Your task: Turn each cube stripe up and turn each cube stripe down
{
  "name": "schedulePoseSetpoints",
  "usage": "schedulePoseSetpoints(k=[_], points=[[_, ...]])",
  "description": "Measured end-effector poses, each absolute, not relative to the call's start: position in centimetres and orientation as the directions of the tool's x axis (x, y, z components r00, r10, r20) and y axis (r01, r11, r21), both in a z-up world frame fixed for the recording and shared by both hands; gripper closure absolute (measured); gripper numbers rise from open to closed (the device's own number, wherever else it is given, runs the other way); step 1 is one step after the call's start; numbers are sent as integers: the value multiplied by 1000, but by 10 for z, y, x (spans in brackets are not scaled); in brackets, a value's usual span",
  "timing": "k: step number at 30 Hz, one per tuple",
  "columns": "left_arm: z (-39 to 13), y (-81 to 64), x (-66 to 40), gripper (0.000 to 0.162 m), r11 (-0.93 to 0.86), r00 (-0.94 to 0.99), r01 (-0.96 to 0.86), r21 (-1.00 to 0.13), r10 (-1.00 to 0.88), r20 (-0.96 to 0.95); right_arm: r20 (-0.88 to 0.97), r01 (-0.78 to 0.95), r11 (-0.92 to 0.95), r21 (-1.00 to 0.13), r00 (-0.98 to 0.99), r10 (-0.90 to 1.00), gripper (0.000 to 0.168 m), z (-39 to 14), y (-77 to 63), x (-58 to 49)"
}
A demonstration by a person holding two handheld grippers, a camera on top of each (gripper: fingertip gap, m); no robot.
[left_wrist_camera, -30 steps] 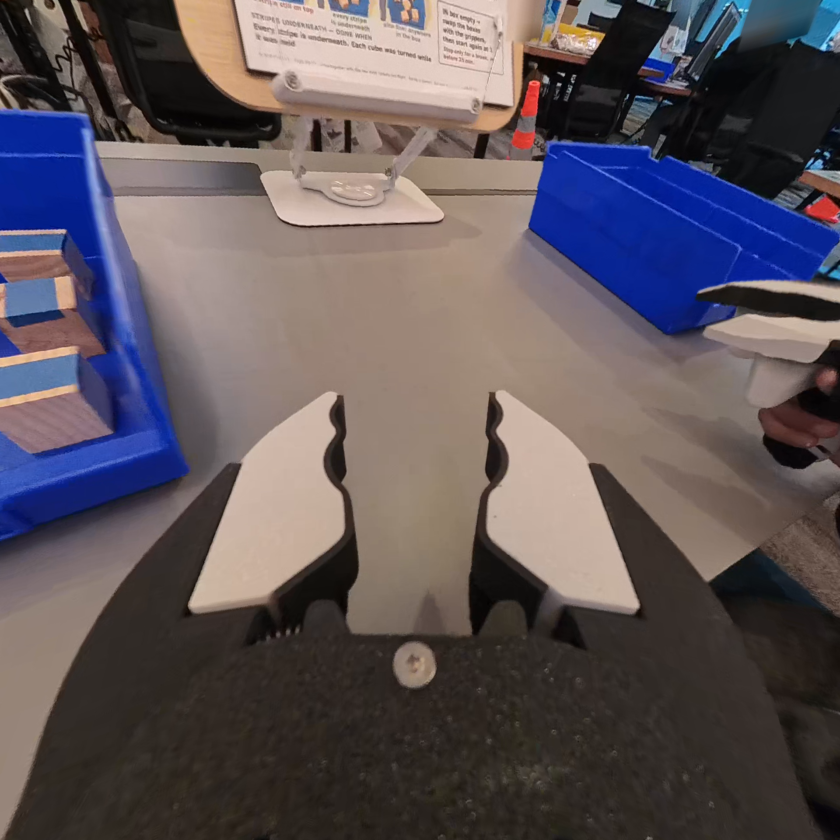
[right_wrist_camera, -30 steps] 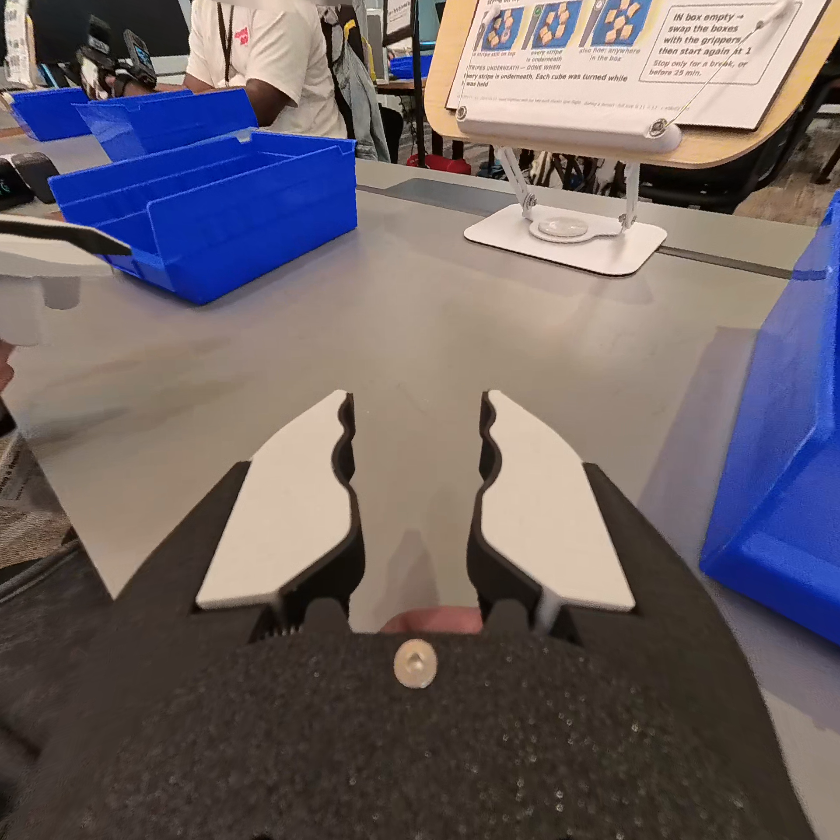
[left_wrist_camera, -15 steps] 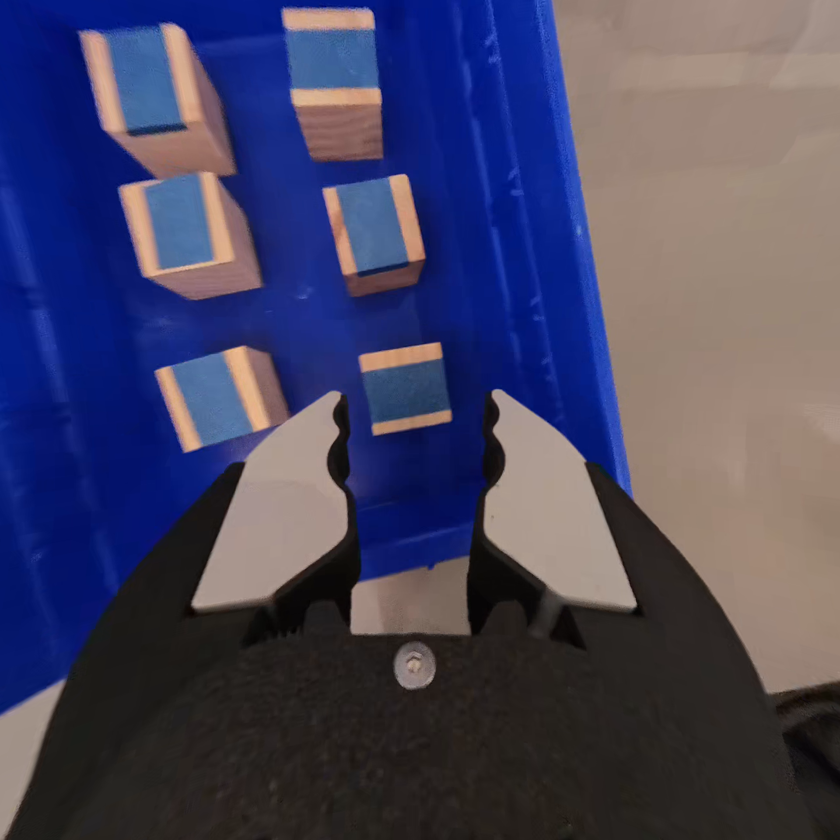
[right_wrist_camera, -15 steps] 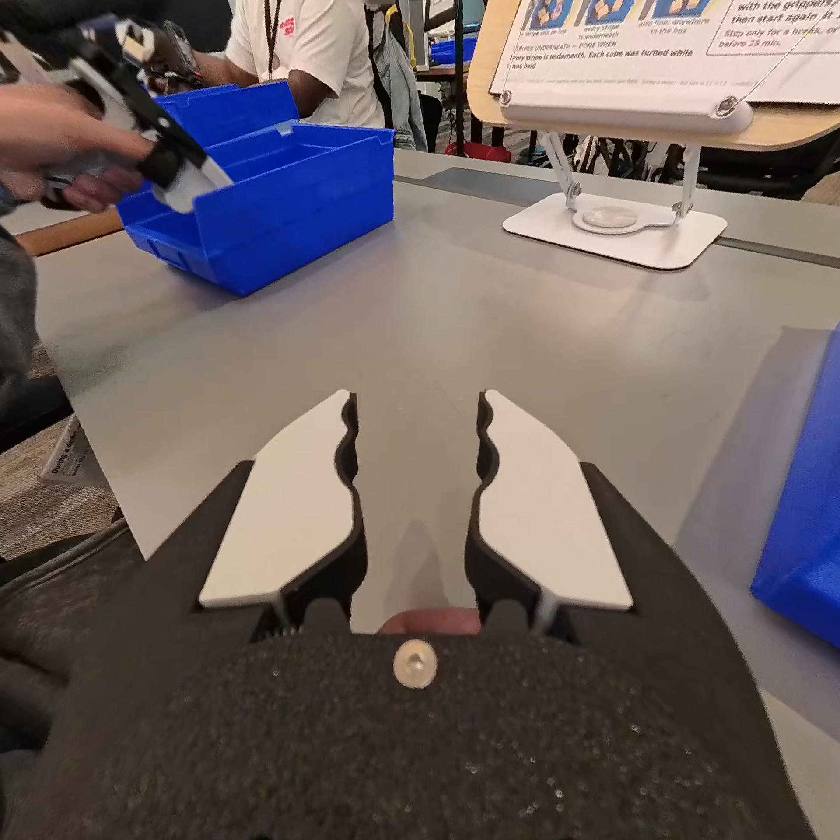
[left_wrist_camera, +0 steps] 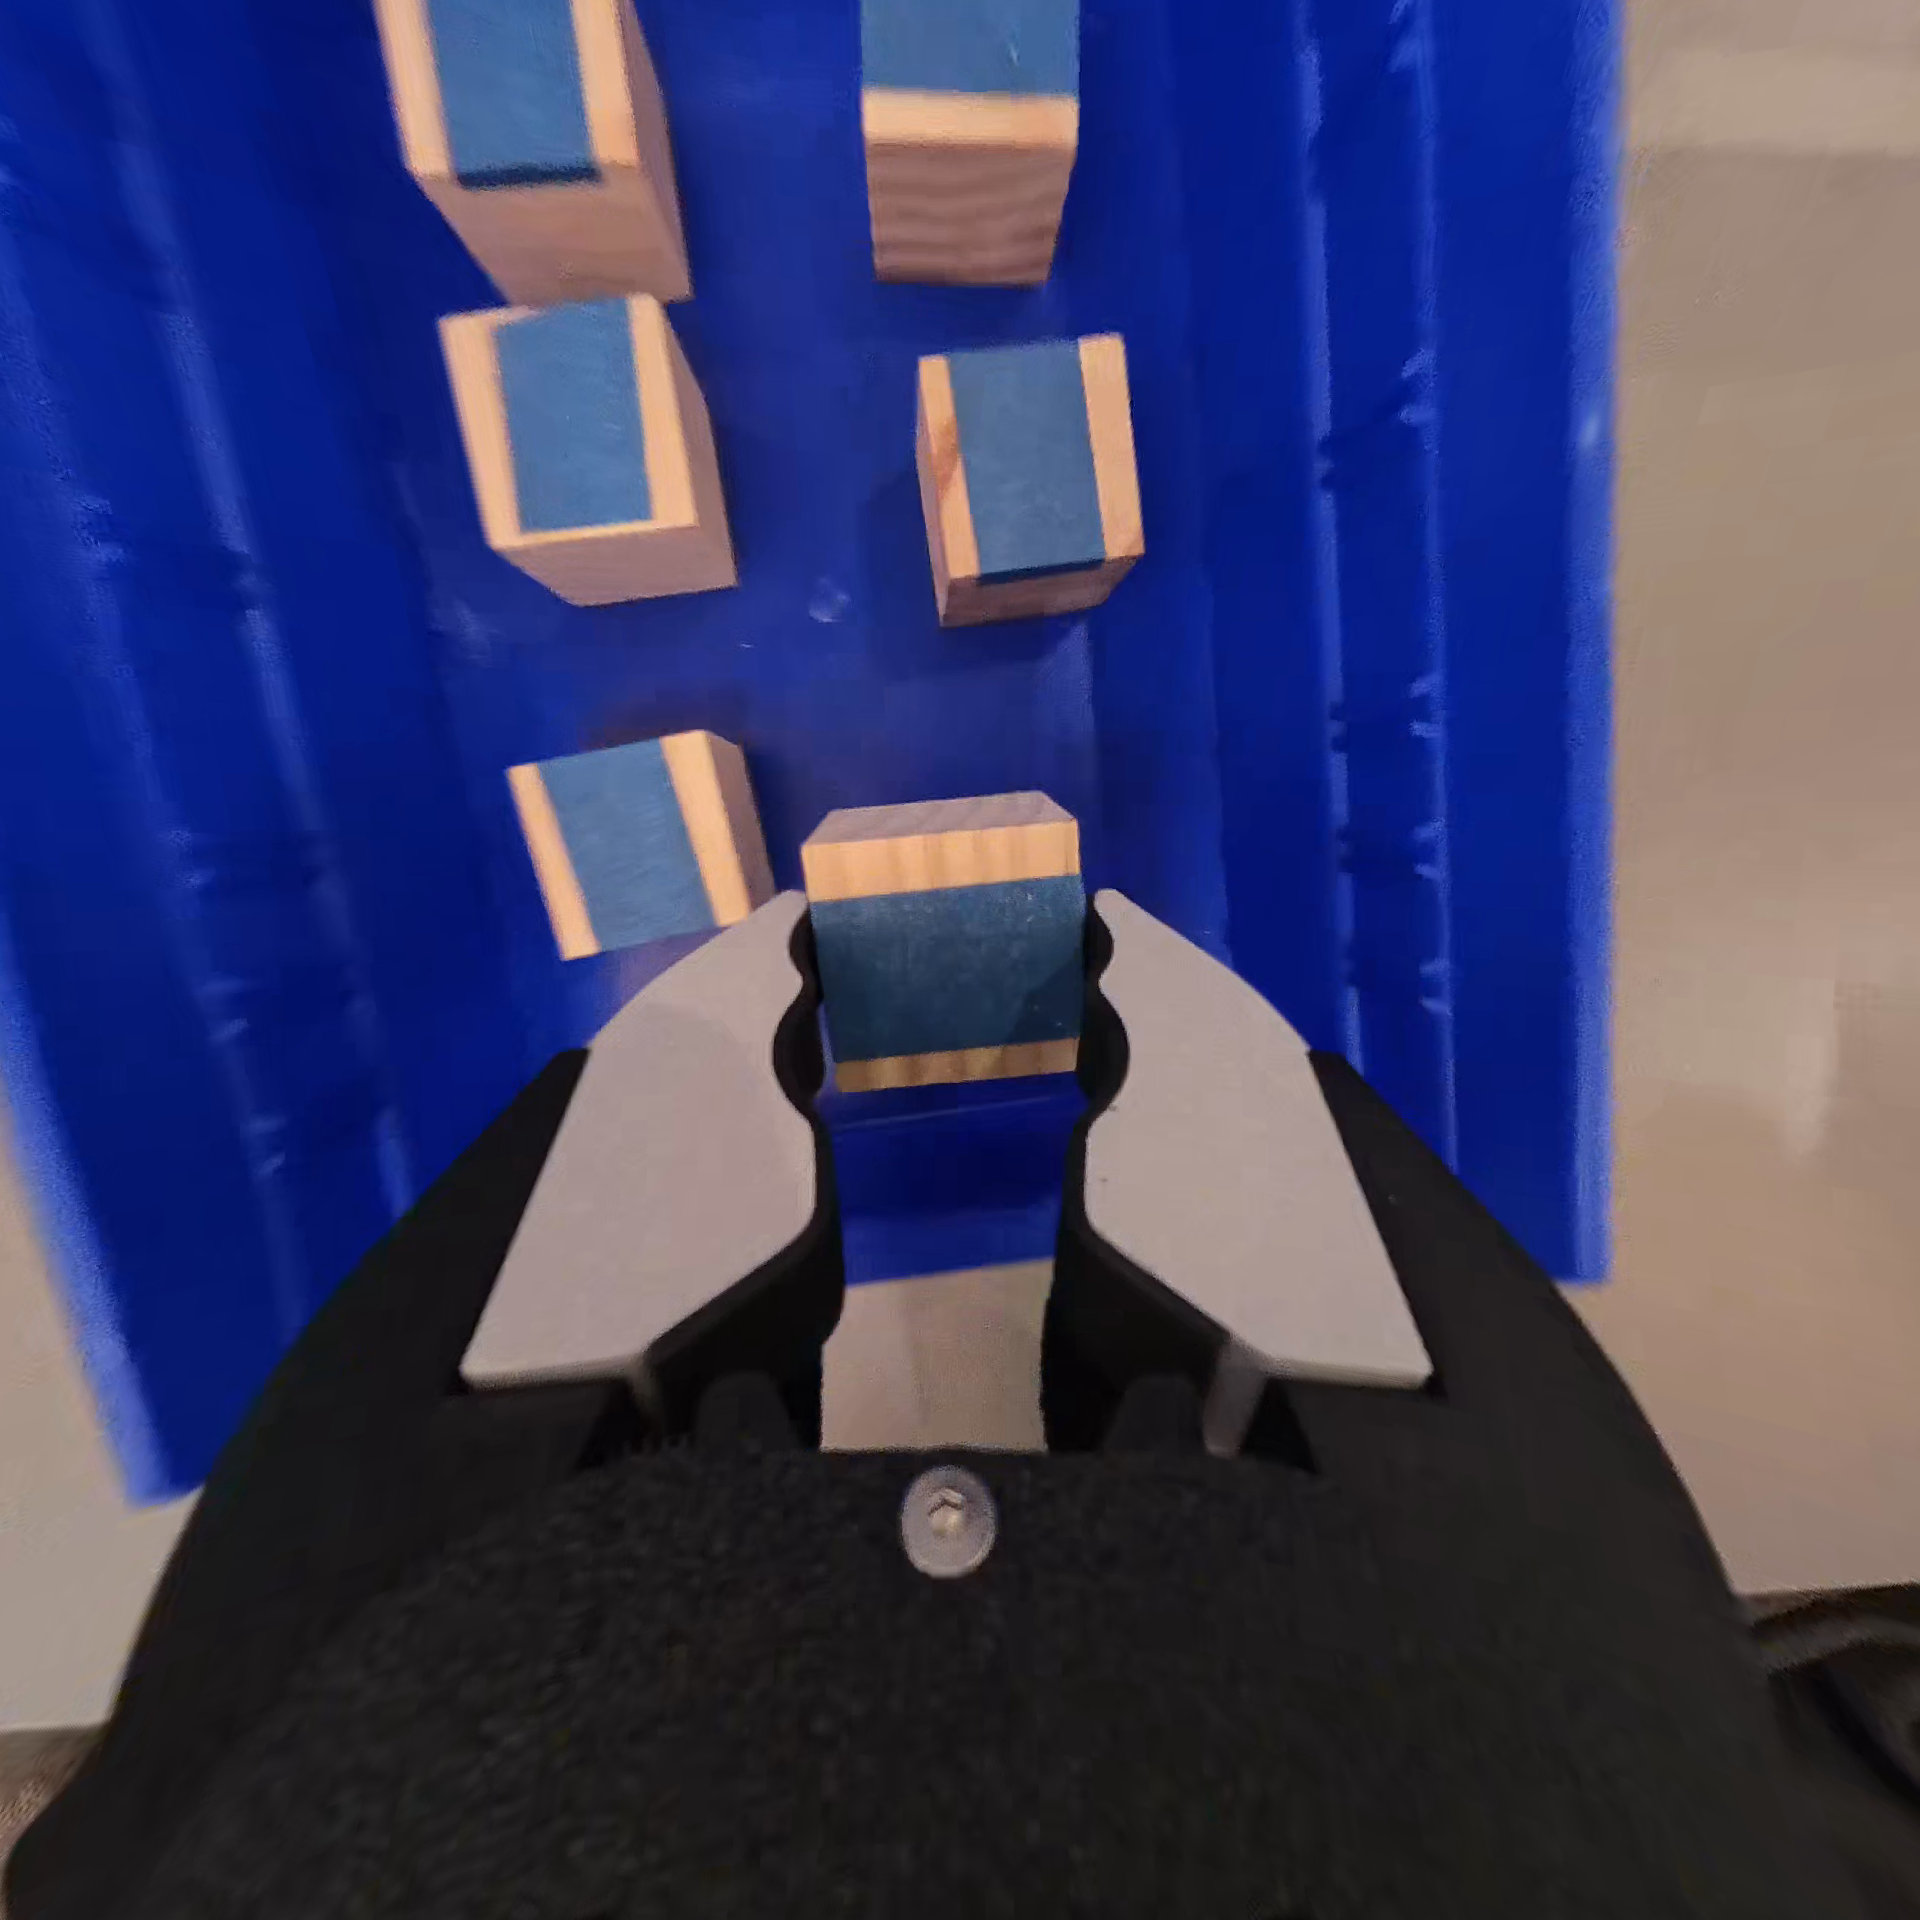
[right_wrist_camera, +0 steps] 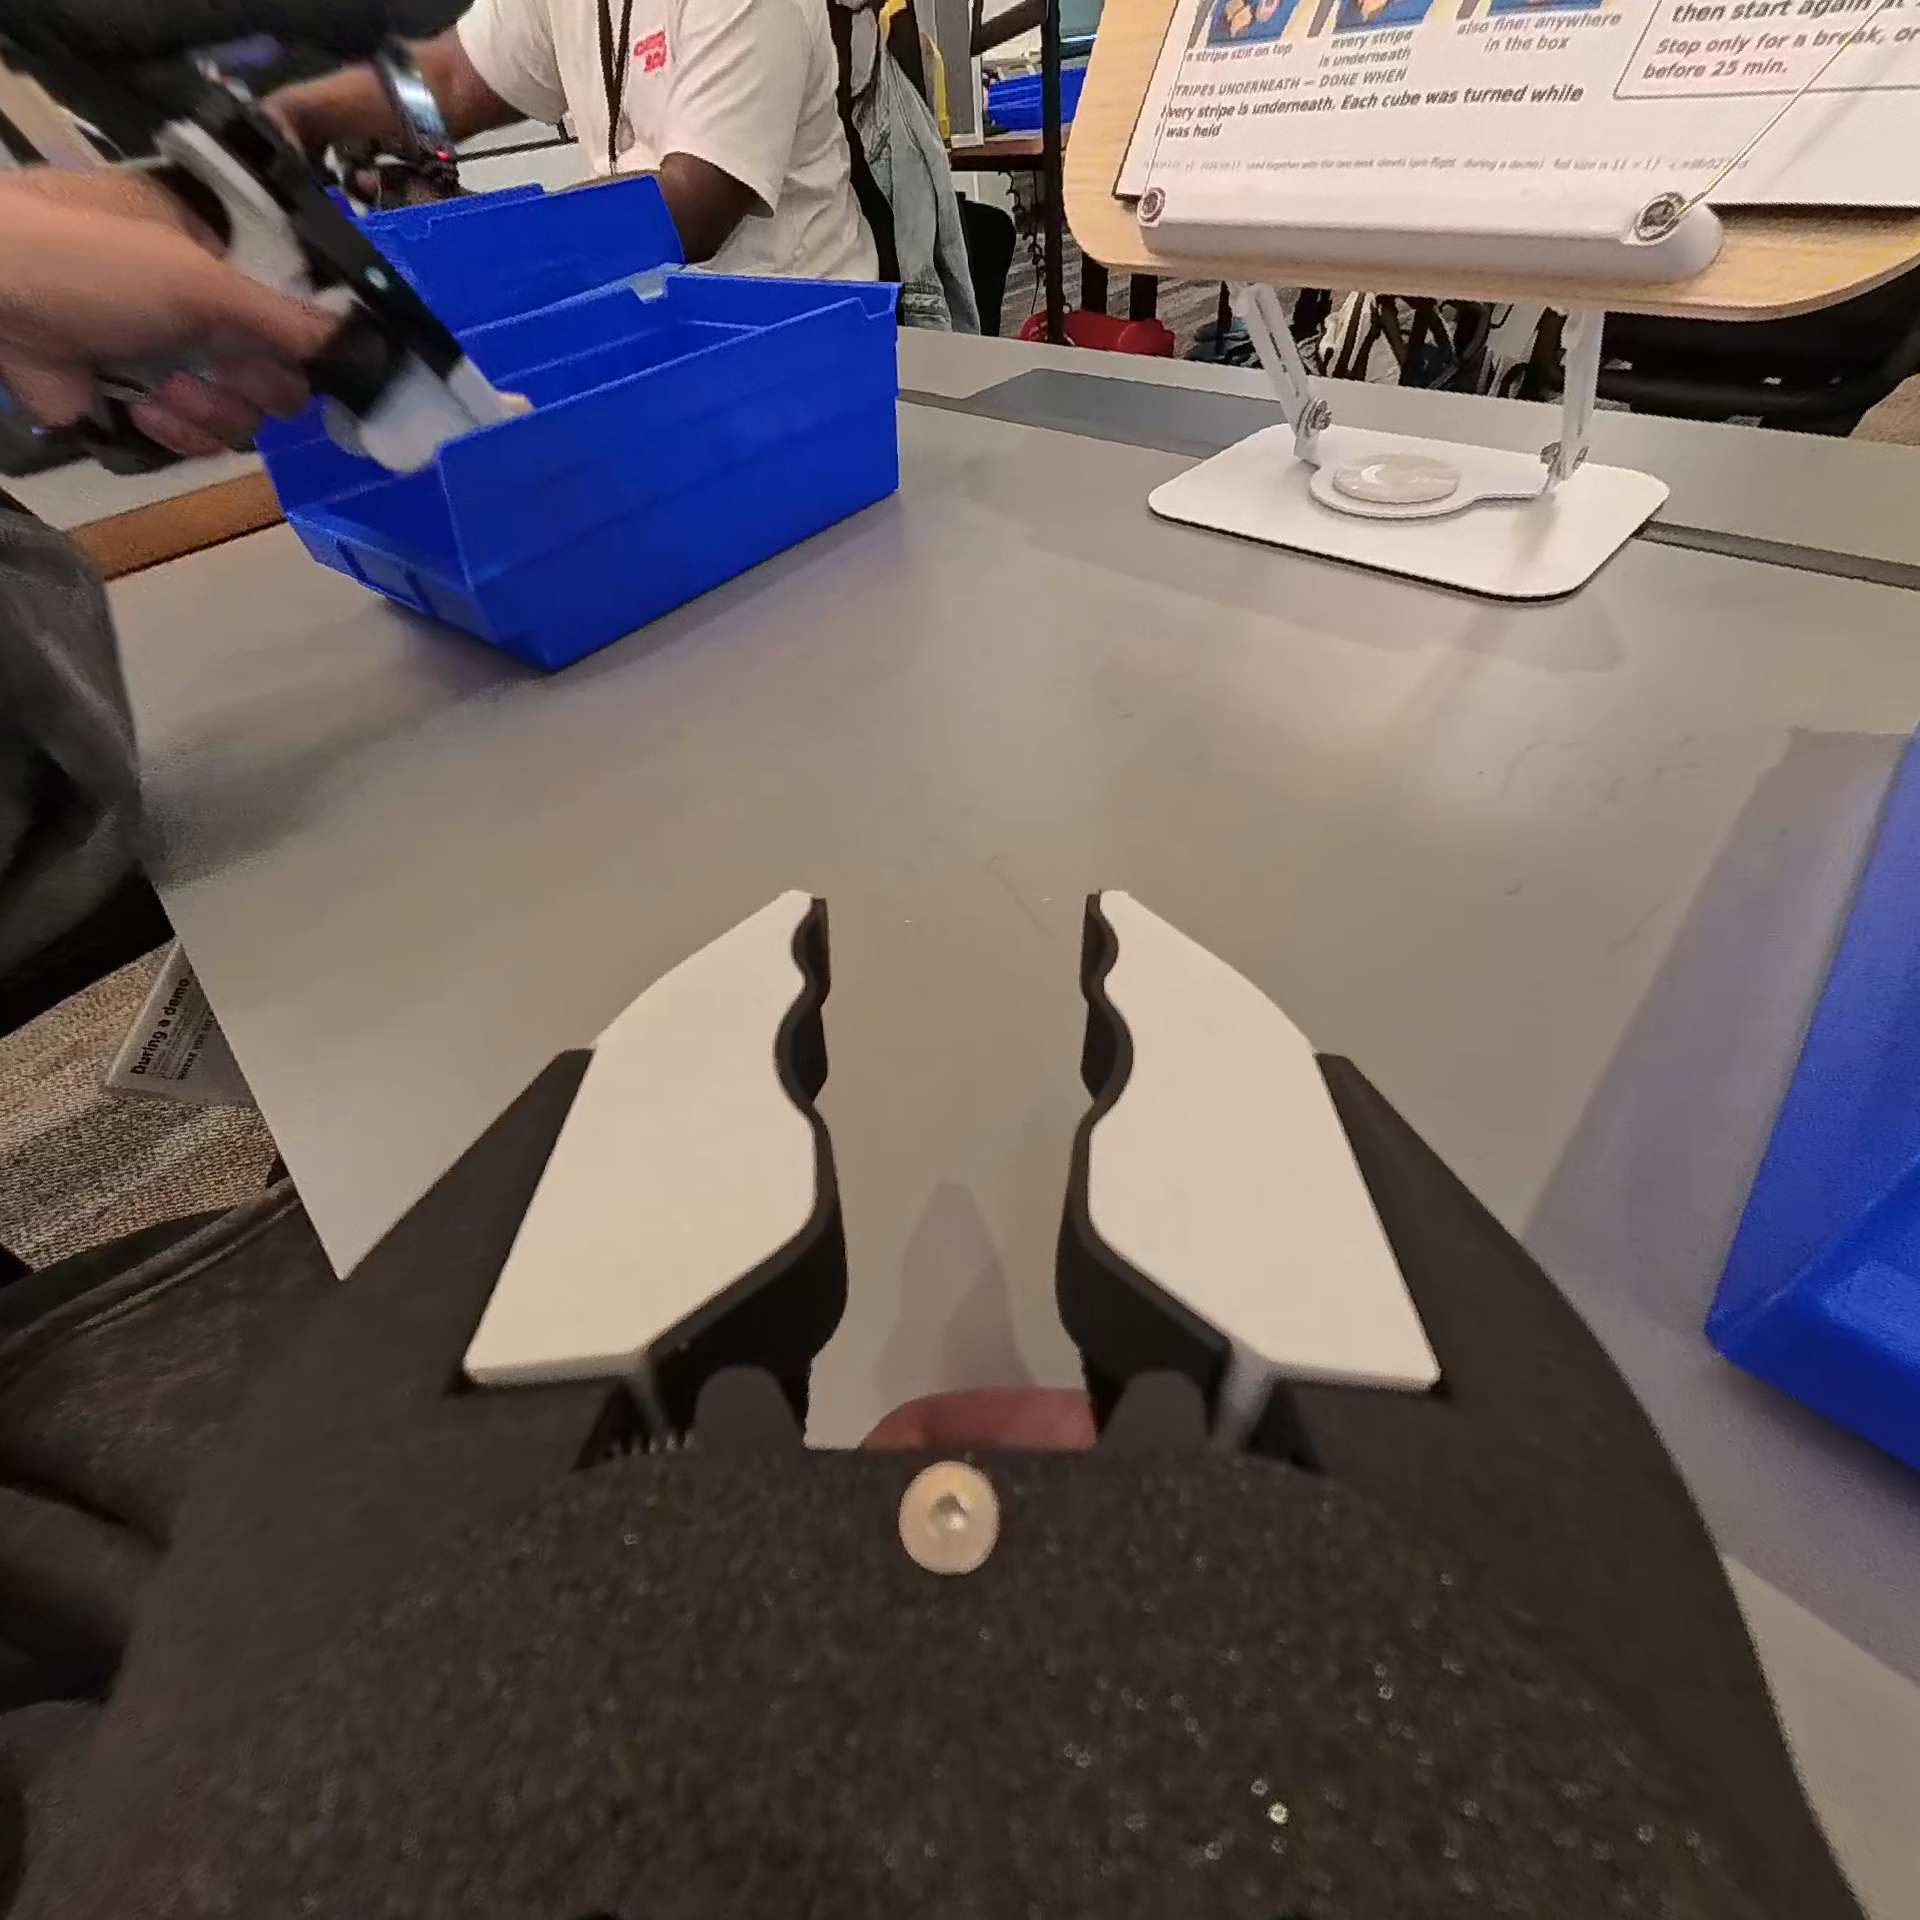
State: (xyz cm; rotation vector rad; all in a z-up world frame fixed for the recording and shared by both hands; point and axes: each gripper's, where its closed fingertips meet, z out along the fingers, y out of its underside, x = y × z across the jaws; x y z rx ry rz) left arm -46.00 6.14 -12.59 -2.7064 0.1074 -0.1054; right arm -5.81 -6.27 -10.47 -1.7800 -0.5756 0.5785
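Note:
In the left wrist view, several wooden cubes lie stripe up in a blue bin (left_wrist_camera: 1455, 727), among them cubes at the left (left_wrist_camera: 566, 426), the right (left_wrist_camera: 1023, 462) and nearer left (left_wrist_camera: 634, 842). My left gripper (left_wrist_camera: 948, 914) is shut on the nearest cube (left_wrist_camera: 940, 977). Its blue stripe faces the camera, and it is tilted against the others. The right wrist view shows the left gripper (right_wrist_camera: 416, 395) reaching into that bin (right_wrist_camera: 665, 499). My right gripper (right_wrist_camera: 951, 914) is open and empty over the grey table (right_wrist_camera: 935, 727).
A second blue bin (right_wrist_camera: 1849, 1195) stands at the right edge of the right wrist view. A white stand (right_wrist_camera: 1413, 499) holding an instruction sheet is at the table's back. A person in a white shirt (right_wrist_camera: 707, 114) sits behind the left bin.
My left gripper swung from the table over the left bin, dropped onto the nearest cube and closed on it. The right gripper stayed open and shifted only slightly.

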Motion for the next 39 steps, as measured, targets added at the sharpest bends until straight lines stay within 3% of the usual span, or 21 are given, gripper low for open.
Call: schedulePoseSetpoints(k=[7,12,17,21,25,28,36,39], points=[[-62,63,-413,117,-786,948,-22,-618,-213,237,-90,98,-260,-961,777,623,121,-108,-50,-53],[-22,68,-309,117,-732,696,78,-677,-446,563,-99,82,-229,-970,727,680,117,-89,-27,-63],[-5,42,-204,117,-810,306,97,-578,-529,792,-39,96,-101,-990,502,864,105,-56,-18,-104],[-8,23,-153,117,-925,17,90,-369,-369,929,164,94,138,-986,405,899,104,-28,-9,-131],[-16,11,-135,117,-979,-144,35,-201,-204,968,202,50,199,-979,399,895,108,-22,4,-136],[-24,6,-129,117,-990,-180,-2,-139,-136,974,179,43,174,-984,343,922,108,-24,0,-140],[-33,-4,-120,117,-990,-172,-54,-126,-115,978,181,101,154,-983,363,914,107,-41,8,-142],[-34,-8,-115,117,-990,-174,-63,-123,-111,978,172,99,147,-984,334,927,122,-43,2,-142]])
